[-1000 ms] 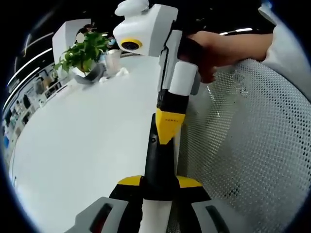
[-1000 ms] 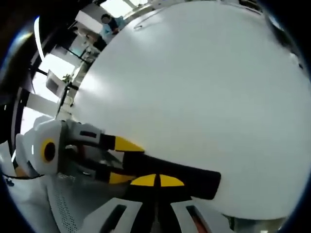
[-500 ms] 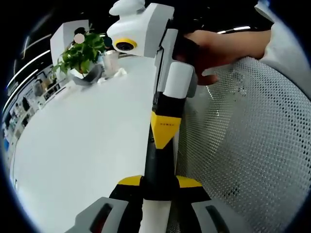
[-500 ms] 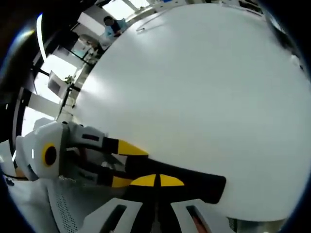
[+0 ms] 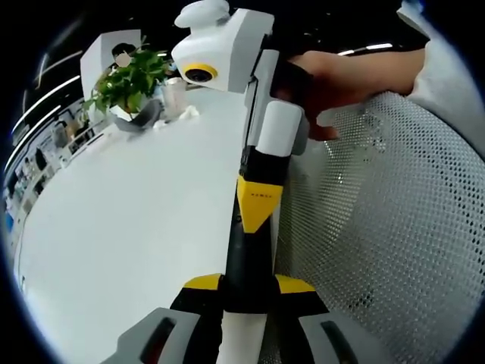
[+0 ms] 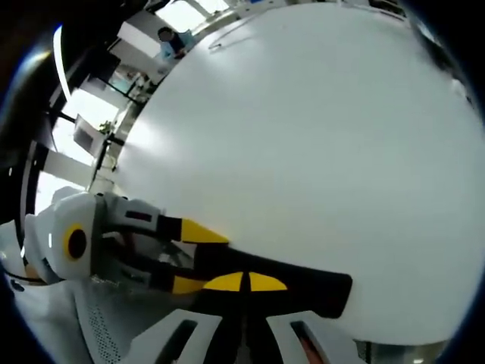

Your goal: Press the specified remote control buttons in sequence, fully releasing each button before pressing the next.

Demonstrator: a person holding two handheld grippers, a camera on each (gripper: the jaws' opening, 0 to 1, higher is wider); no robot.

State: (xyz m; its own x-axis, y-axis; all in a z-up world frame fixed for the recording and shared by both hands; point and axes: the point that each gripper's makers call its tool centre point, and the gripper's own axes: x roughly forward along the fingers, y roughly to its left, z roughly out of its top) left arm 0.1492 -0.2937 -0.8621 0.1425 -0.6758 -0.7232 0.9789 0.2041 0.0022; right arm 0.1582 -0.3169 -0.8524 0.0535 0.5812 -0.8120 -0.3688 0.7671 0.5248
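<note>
At table edge: long black remote control (image 5: 248, 262) lies on the white tabletop (image 5: 121, 227).
Left gripper (image 5: 248, 287): jaws clamped on the remote's near end.
Right gripper (image 5: 258, 216): yellow tips narrow, just lifted then lowered onto the remote again.
Meaning: likely one press released, next beginning.

In the left gripper view the yellow-tipped left gripper (image 5: 248, 284) has its jaws closed on the black slab between them, while the white, yellow-tipped right gripper (image 5: 258, 199), gripped by a bare hand (image 5: 333, 83), points down onto it.
</note>
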